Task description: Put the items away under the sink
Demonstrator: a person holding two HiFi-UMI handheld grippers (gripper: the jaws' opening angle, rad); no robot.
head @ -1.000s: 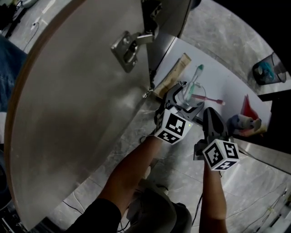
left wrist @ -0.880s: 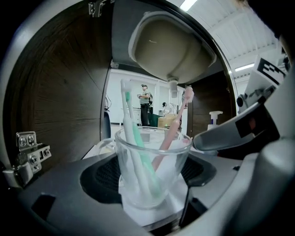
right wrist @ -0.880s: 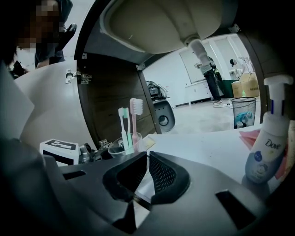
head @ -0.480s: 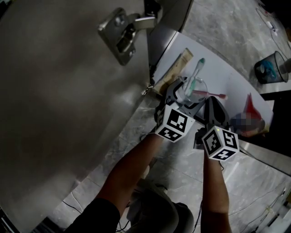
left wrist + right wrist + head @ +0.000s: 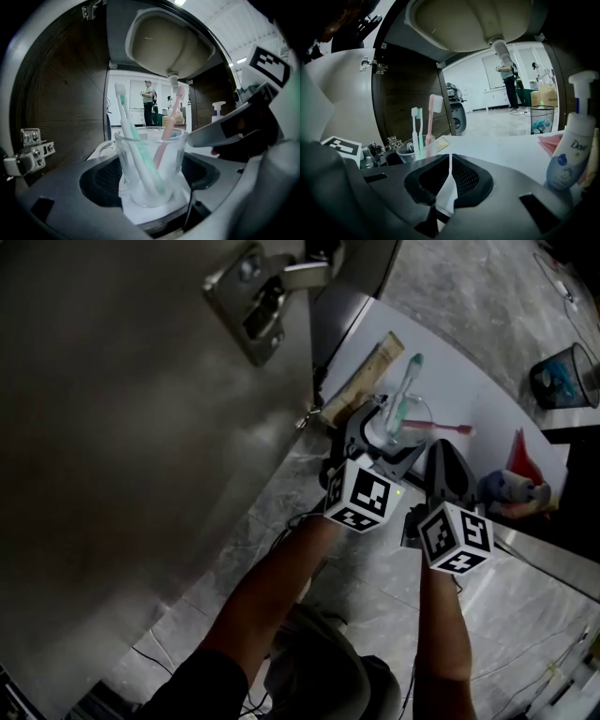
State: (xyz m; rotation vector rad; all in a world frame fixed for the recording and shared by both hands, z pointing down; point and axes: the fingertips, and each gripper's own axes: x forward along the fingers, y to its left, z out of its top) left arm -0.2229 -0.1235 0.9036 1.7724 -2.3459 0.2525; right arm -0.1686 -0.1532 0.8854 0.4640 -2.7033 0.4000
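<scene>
A clear glass cup [image 5: 417, 414] [image 5: 151, 164] stands on the white cabinet floor [image 5: 473, 395] under the sink basin [image 5: 168, 42]. It holds a green-and-white toothbrush [image 5: 409, 388] [image 5: 129, 126] and a pink toothbrush [image 5: 442, 430] [image 5: 169, 119]. My left gripper [image 5: 390, 433] [image 5: 150, 180] is shut on the cup, with a pad against each side. My right gripper [image 5: 440, 452] [image 5: 450, 174] hovers just right of the cup, shut with nothing in it. From the right gripper view the cup [image 5: 415, 149] sits ahead to the left.
The cabinet door with its metal hinge [image 5: 258, 296] stands open at the left. A flat beige box [image 5: 361, 381] lies behind the cup. A Dove pump bottle [image 5: 568, 150] and a red packet [image 5: 520, 456] sit at the right. A mesh bin [image 5: 562, 376] stands beyond.
The head view has shifted, bringing the door closer. Both grippers and the cup keep nearly the same place on the white floor.
</scene>
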